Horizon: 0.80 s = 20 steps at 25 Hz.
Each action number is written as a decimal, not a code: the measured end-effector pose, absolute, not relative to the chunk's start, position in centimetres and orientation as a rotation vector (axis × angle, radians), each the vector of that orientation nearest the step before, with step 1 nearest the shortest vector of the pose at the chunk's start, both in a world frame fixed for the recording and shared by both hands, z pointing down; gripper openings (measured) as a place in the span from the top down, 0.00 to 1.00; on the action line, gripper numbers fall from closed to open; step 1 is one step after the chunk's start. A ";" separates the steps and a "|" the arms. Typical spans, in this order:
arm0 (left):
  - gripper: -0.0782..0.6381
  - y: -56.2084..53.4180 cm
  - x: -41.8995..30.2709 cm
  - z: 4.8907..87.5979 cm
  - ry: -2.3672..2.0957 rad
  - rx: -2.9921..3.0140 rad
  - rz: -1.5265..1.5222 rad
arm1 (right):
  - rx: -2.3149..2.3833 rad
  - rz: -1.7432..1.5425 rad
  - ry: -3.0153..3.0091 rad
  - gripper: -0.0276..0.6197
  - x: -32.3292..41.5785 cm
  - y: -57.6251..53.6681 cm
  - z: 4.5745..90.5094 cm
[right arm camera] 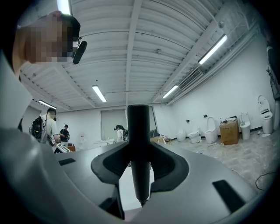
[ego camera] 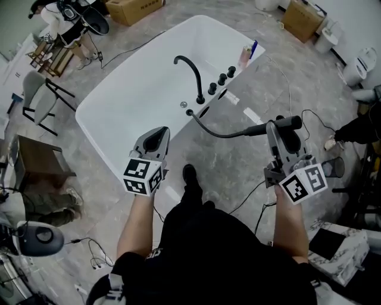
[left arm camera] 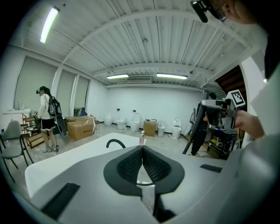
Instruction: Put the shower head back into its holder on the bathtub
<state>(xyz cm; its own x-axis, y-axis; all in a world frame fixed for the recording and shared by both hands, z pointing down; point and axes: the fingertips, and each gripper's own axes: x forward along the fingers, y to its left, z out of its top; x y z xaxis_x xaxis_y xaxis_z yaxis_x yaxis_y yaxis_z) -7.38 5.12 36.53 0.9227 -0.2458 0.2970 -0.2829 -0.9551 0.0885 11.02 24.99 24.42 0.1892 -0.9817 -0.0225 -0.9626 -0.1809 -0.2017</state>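
Note:
The white bathtub lies ahead in the head view, with a curved black faucet and three black knobs on its right rim. A black hose runs from the rim to the black shower head. My right gripper is shut on the shower head's handle, to the right of the tub above the floor. In the right gripper view the handle stands upright between the jaws. My left gripper hovers over the tub's near rim with its pads pressed together and nothing in them.
Bottles stand on the tub's far corner. Cables trail over the marble floor. Cardboard boxes, chairs, toilets and a person surround the tub. A stand is at the right.

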 end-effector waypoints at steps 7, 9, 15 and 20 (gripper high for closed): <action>0.87 -5.7 -1.6 36.5 -0.419 2.946 0.432 | -2.244 -0.150 1.957 0.73 15.4 13.0 22.0; 0.87 -8.1 -0.6 36.2 -0.418 2.950 0.428 | -2.227 -0.154 1.979 0.73 16.0 9.9 21.7; 0.87 -14.5 -0.6 37.7 -0.436 2.909 0.443 | -2.198 -0.214 2.046 0.73 16.0 1.4 22.6; 0.87 -14.7 -0.6 38.6 -0.488 2.865 0.452 | -2.150 -0.292 2.089 0.73 16.8 0.4 23.9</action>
